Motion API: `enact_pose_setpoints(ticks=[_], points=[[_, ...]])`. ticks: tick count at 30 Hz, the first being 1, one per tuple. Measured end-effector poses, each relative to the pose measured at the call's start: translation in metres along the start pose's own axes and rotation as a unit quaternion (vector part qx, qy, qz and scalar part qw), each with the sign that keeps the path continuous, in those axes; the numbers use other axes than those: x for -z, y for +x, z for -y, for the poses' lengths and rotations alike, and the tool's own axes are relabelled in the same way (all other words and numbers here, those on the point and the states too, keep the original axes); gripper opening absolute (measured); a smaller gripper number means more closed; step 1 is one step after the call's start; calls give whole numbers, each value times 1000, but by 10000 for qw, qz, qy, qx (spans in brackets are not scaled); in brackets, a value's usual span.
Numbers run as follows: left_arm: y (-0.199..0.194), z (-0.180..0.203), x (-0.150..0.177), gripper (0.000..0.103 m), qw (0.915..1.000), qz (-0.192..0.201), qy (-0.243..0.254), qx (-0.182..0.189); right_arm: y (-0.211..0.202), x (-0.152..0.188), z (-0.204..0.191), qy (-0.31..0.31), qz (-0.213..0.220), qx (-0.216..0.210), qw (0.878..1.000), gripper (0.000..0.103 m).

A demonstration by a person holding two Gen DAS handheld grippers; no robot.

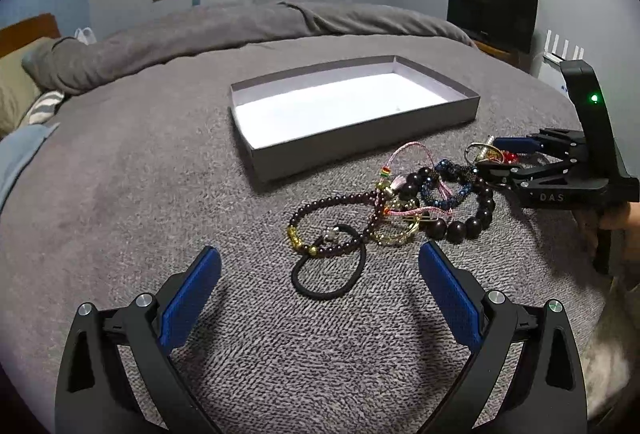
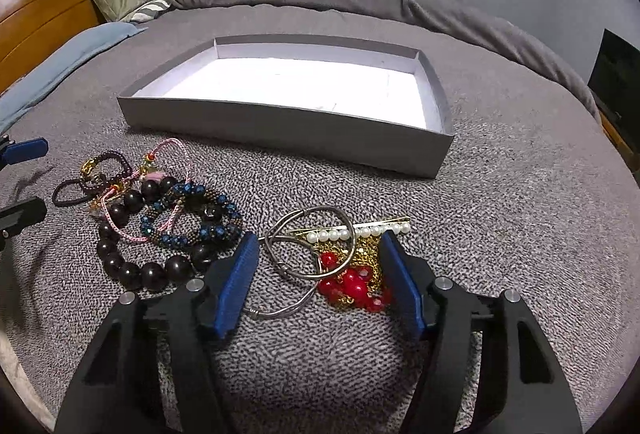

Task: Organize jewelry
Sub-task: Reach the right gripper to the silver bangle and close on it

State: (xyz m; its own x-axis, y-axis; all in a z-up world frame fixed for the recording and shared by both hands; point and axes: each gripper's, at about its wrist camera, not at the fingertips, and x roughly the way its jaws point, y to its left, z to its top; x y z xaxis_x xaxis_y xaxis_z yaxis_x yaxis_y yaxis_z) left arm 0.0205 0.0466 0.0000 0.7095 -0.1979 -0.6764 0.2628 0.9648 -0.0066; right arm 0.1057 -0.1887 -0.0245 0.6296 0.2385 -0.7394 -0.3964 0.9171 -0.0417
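The right gripper (image 2: 316, 266) is reaching into the near end of a jewelry pile on the grey bedspread (image 2: 520, 213), its blue pads (image 2: 240, 274) standing partly apart with several pieces lying between them: a silver wire bangle (image 2: 316, 246) toward the left pad, a red bead and gold chain piece (image 2: 352, 282) against the right pad, and a pearl hair pin (image 2: 360, 232) lying across just beyond the fingertips. Whether the pads are already pressing on any of these cannot be told; the right pad is touching or nearly touching the red beads, while the left pad is sitting beside the bangle's wire. Just outside the left finger are lying a large dark bead bracelet (image 2: 132, 266), a blue beaded bracelet (image 2: 200, 218) and a pink cord (image 2: 176, 161). Beyond the fingertips, well apart from the pile, the shallow grey box (image 2: 280, 129) is sitting with its white floor bare. The left gripper (image 1: 320, 266) is hovering wide open over the bedspread, gripping nothing; a black hair tie (image 1: 328, 278) and a small dark bead bracelet (image 1: 332, 226) are lying just ahead between its fingertips, untouched.
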Motion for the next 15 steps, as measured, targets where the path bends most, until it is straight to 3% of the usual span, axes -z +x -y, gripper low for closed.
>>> enact_pose_setpoints(ticks=[6,15], points=[[3,1,0,98,10000,-35,-7,38,1,-2,2,44,4,-64,10000,48],[12,10,-7,98,9996,-88,-5,283,-10,2,9,210,180,-194,9994,47]])
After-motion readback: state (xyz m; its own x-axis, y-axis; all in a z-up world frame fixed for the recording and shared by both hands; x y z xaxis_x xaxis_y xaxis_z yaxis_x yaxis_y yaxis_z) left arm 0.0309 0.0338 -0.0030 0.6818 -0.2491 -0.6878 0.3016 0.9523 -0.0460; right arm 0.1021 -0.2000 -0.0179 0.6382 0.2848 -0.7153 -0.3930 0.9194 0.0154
